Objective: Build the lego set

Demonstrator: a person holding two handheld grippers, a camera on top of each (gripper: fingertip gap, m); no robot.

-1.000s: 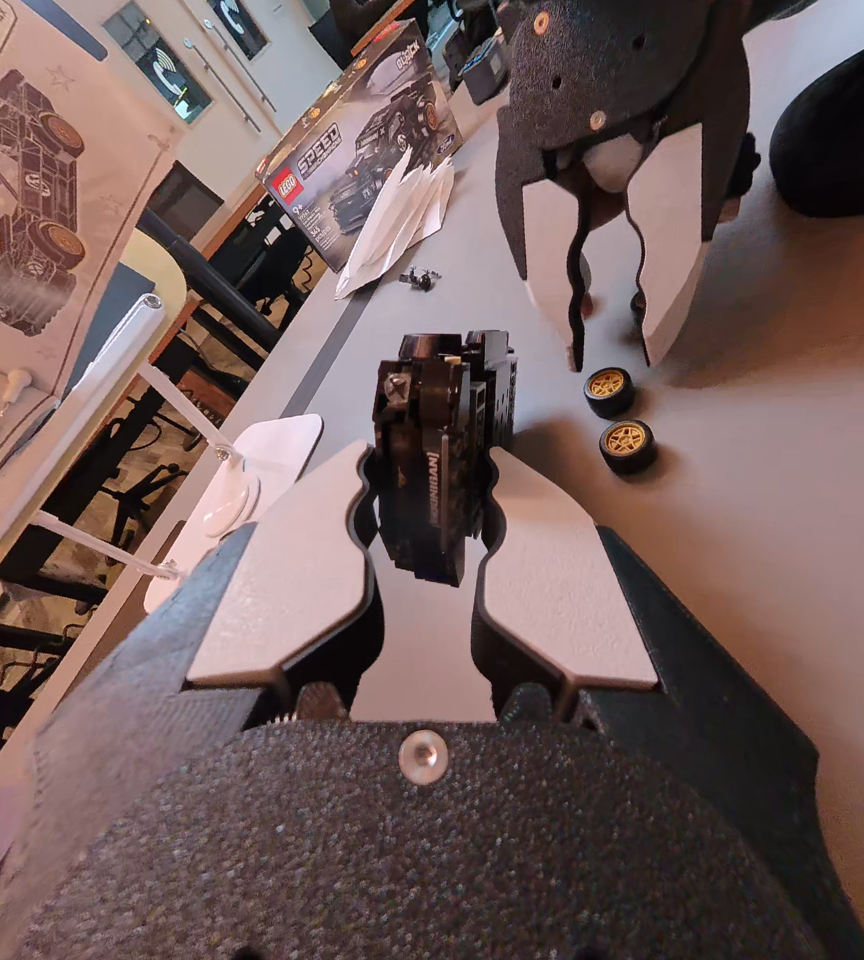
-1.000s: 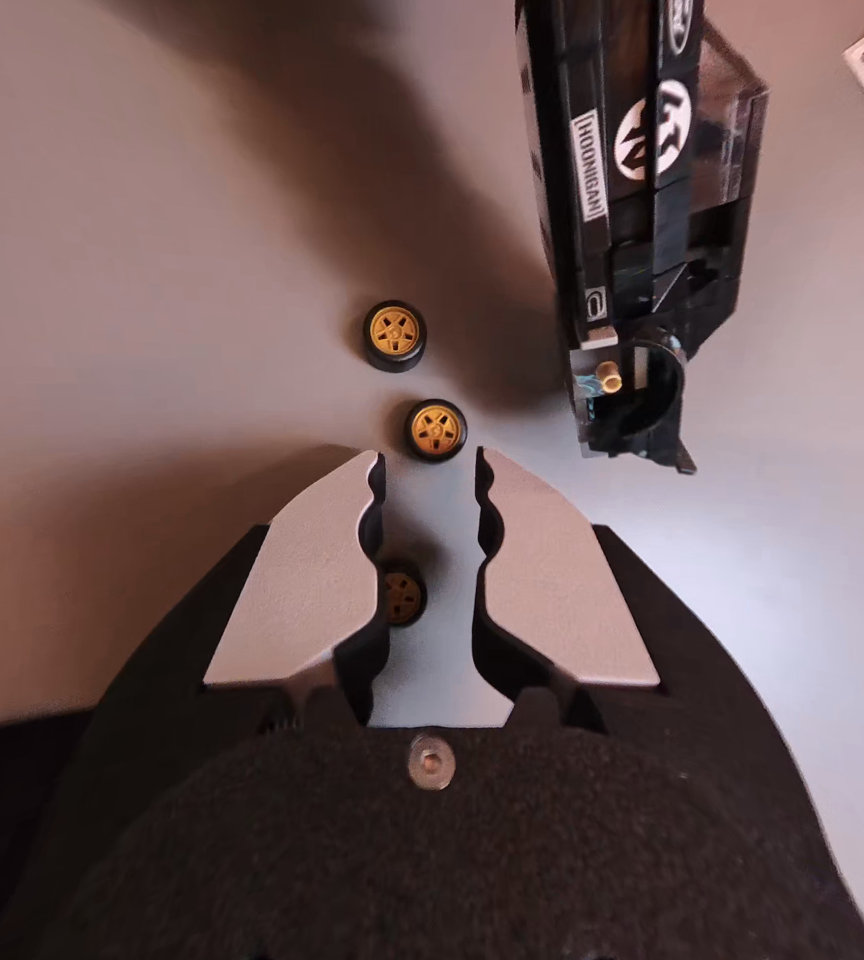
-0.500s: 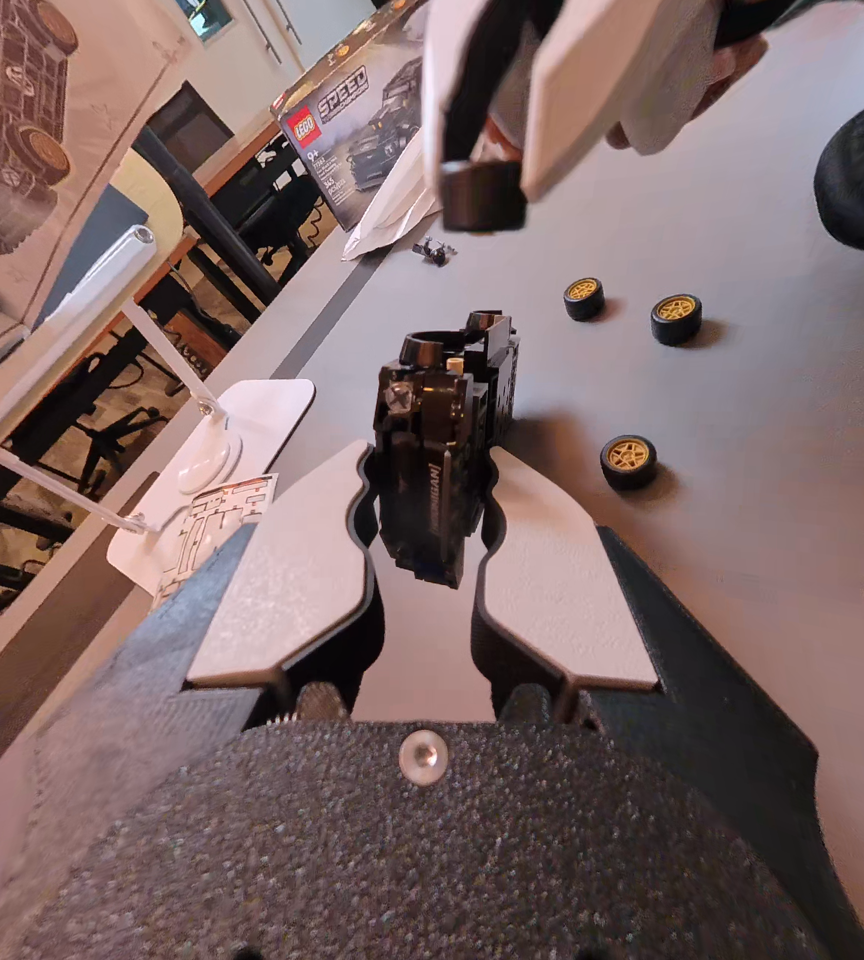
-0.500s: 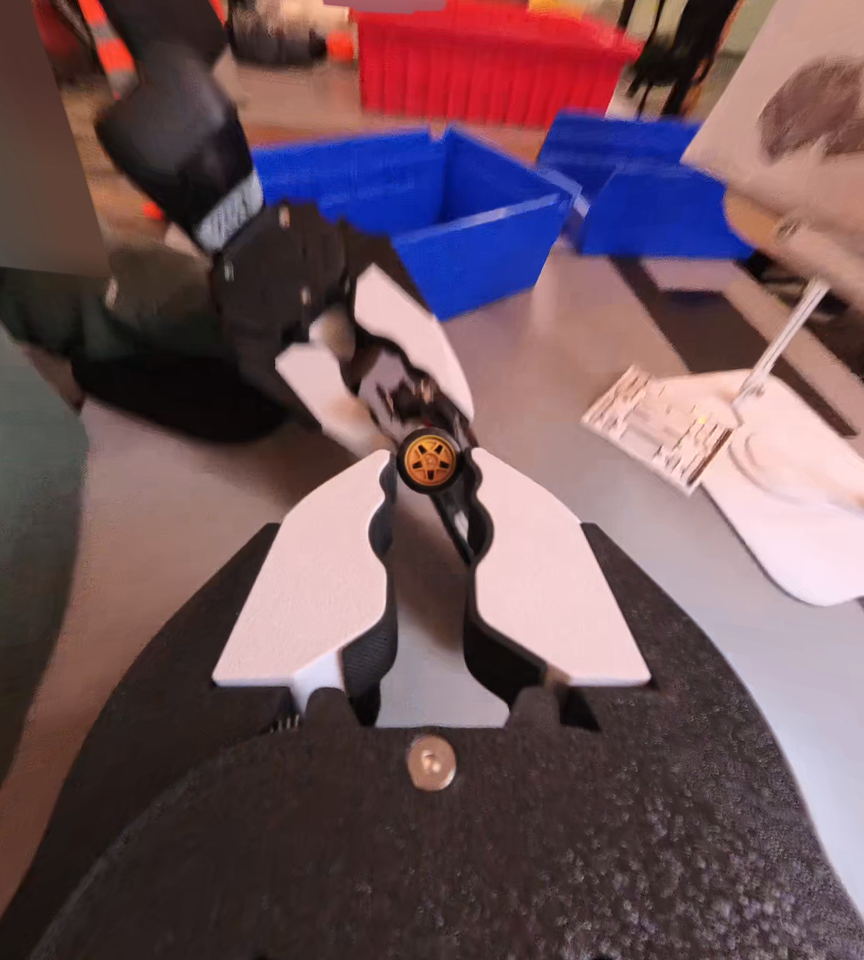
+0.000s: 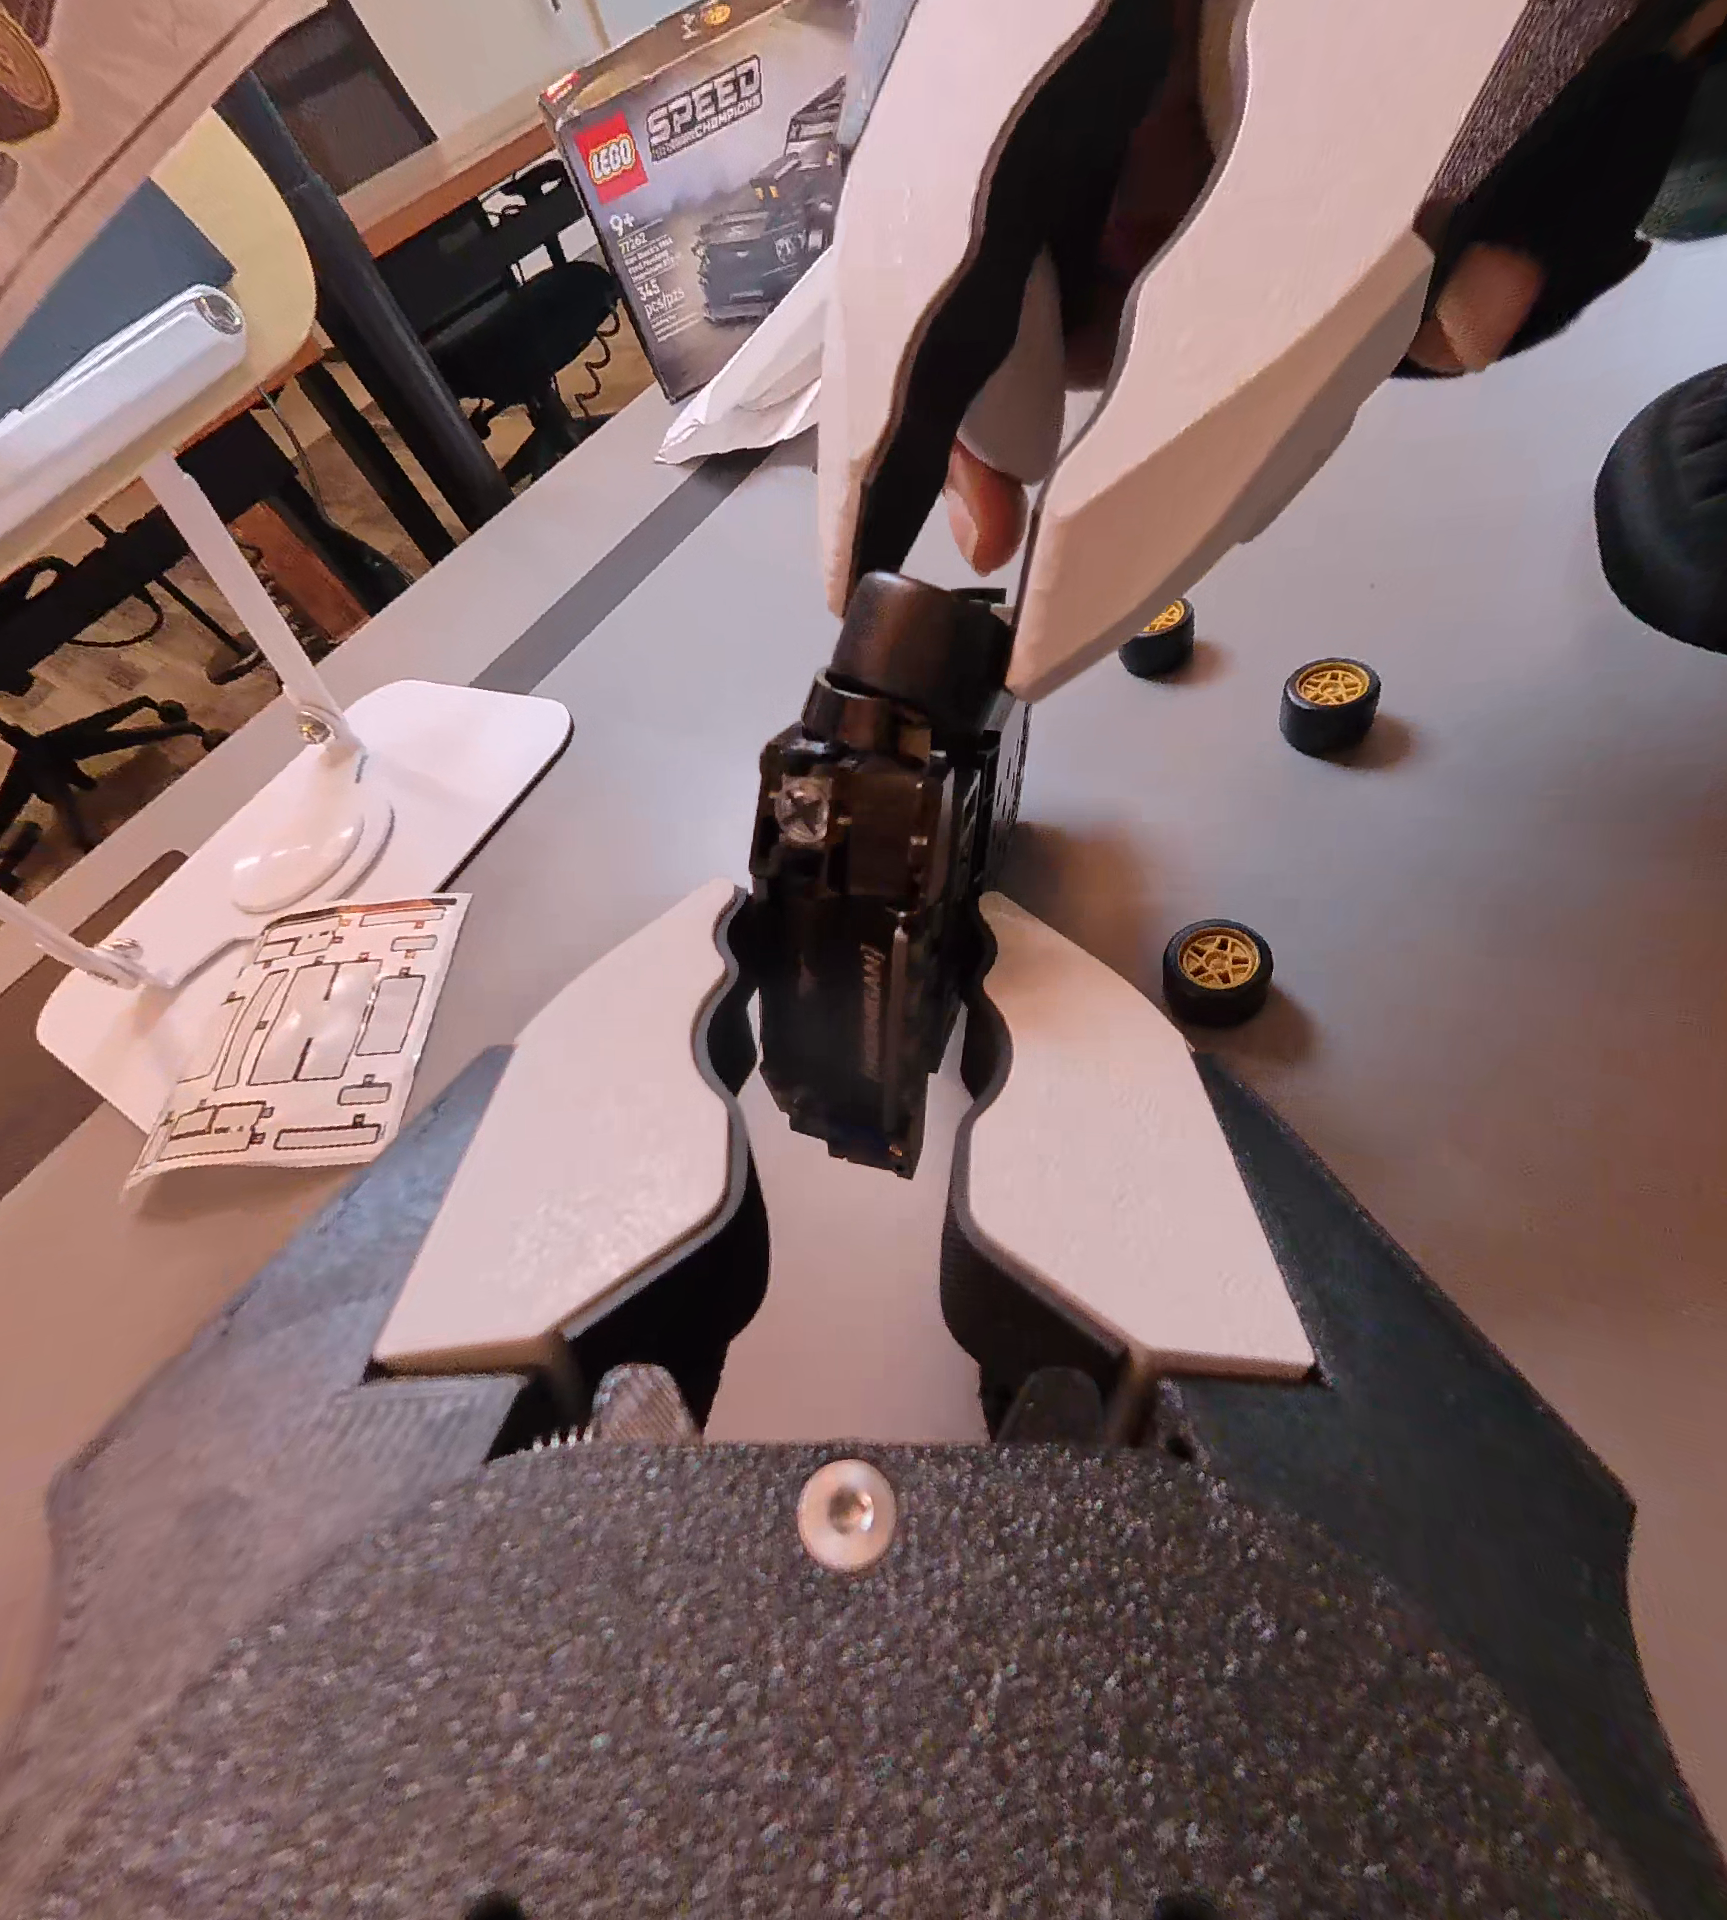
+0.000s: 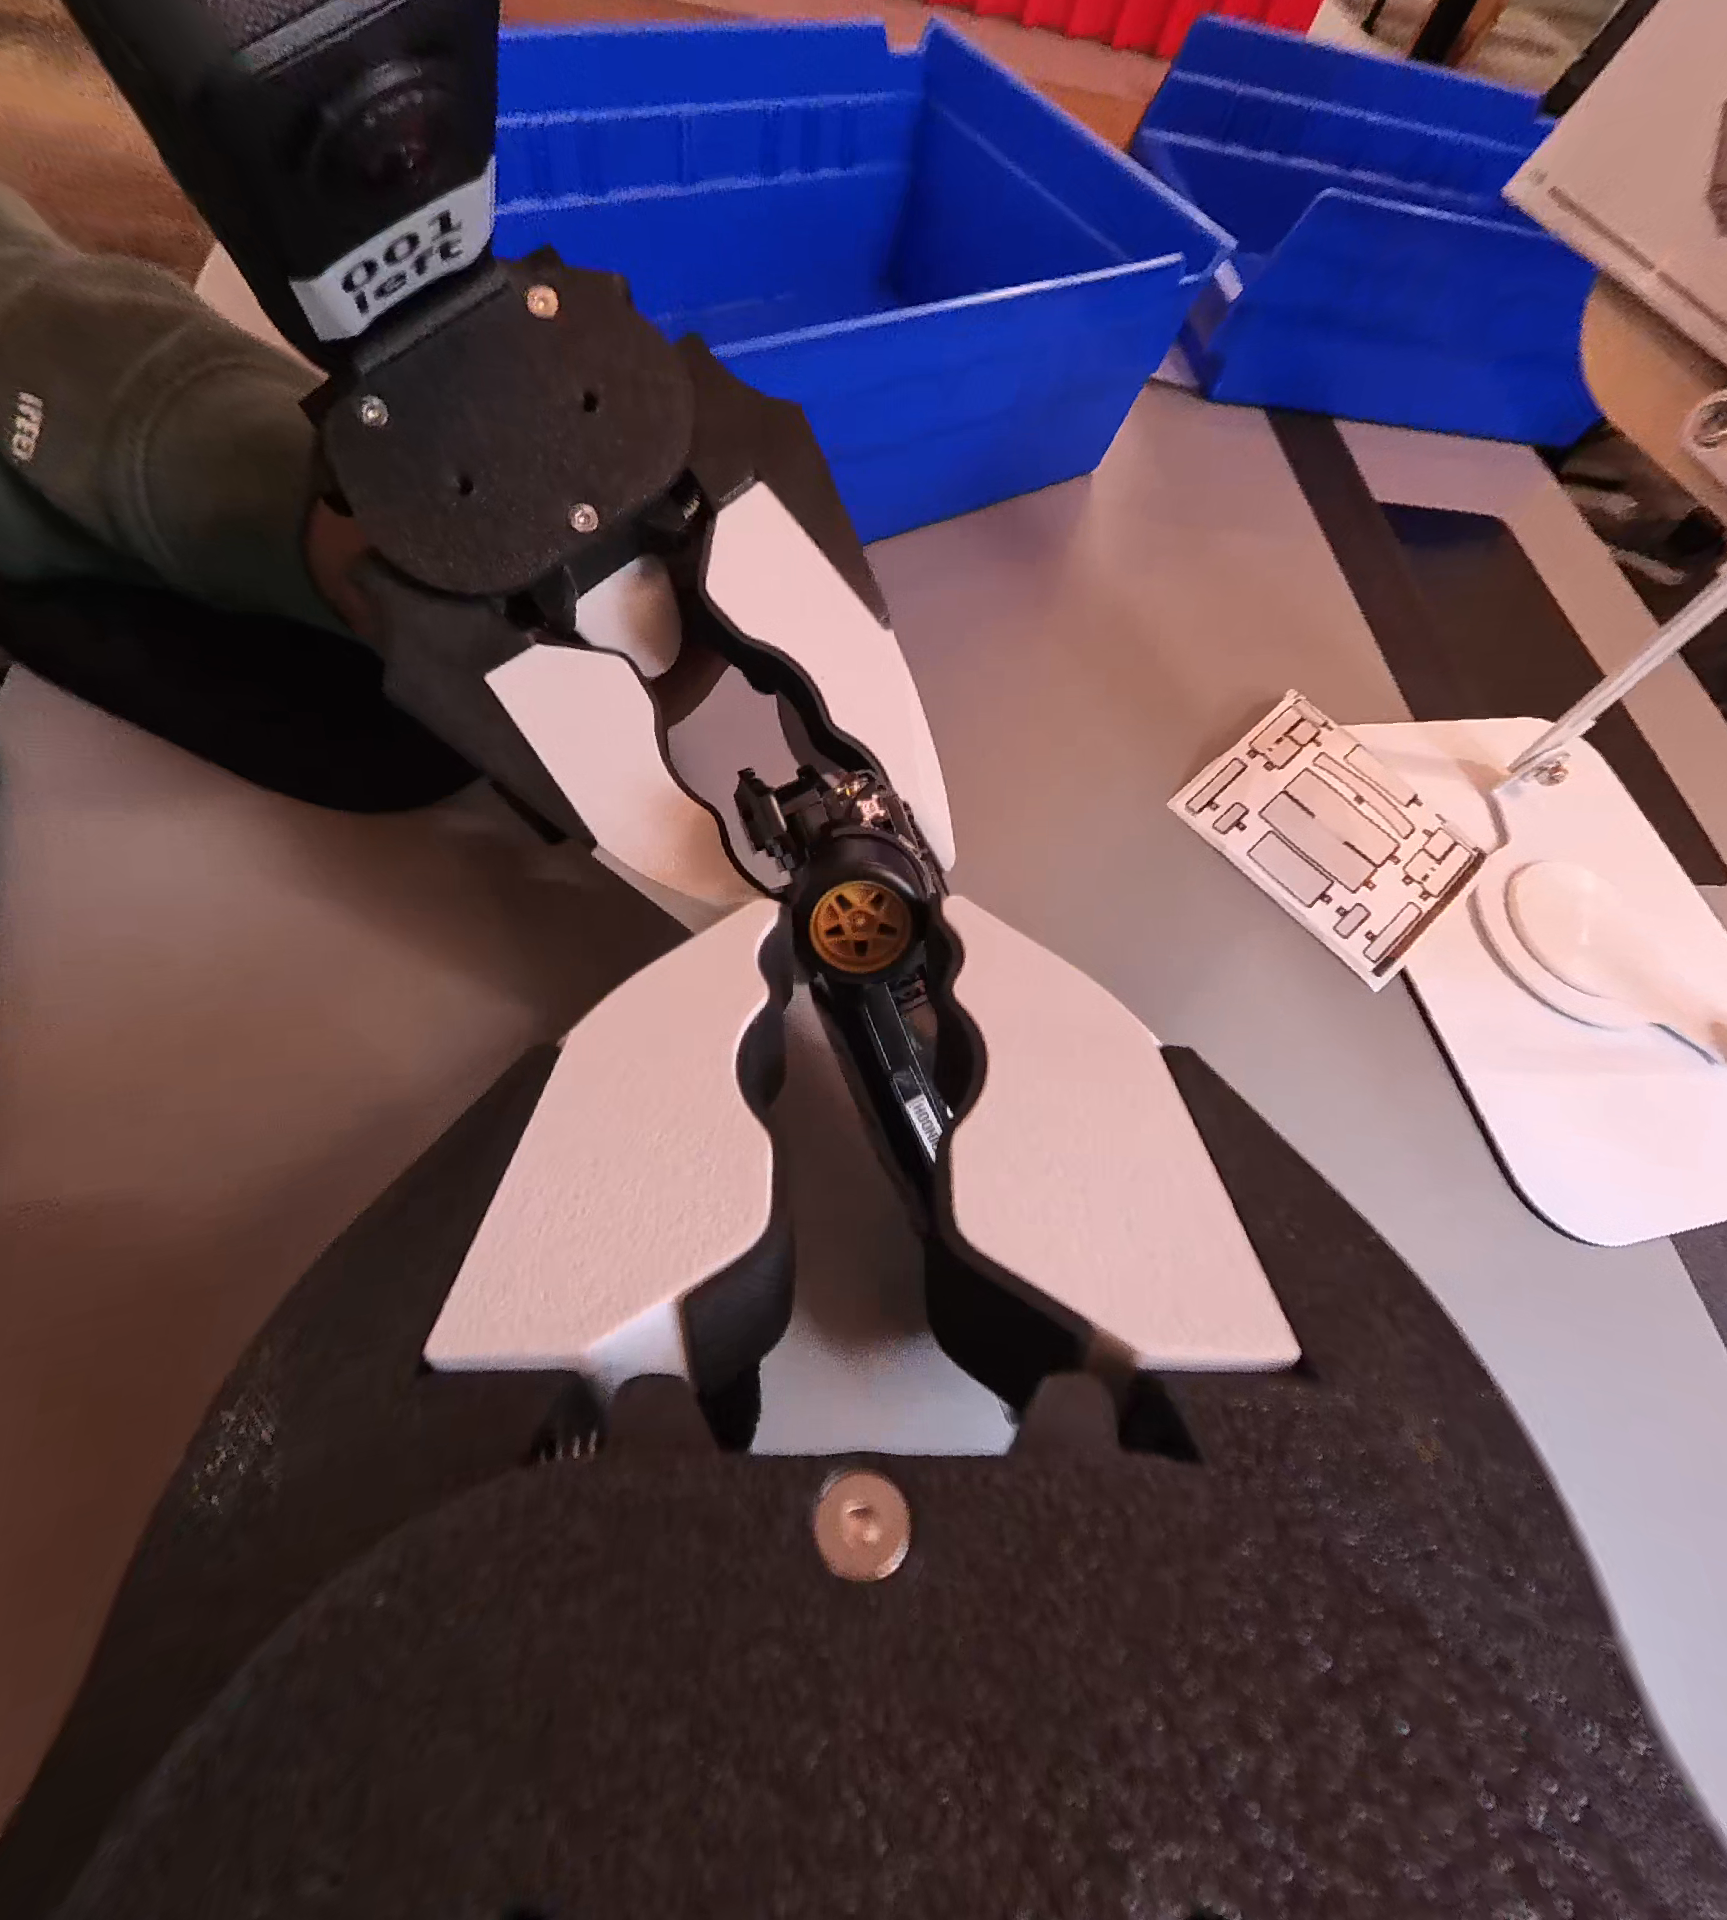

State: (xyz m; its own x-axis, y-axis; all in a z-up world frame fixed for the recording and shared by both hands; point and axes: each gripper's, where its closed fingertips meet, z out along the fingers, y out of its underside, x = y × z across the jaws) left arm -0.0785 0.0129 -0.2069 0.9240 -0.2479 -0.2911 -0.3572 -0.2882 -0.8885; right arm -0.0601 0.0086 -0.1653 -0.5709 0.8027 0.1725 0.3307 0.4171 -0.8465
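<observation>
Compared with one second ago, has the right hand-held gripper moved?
Yes. The right hand-held gripper left the table near the loose wheels and now holds a wheel against the car body.

Warm daylight, soft shadows, fisheye edges

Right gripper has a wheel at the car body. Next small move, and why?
Probably press the gold-hubbed black wheel straight onto the black lego car body. The right gripper holds it at the body's top end, and the left gripper clamps the body steady. Whether it is already seated cannot be told; three wheels wait on the grey table.
</observation>
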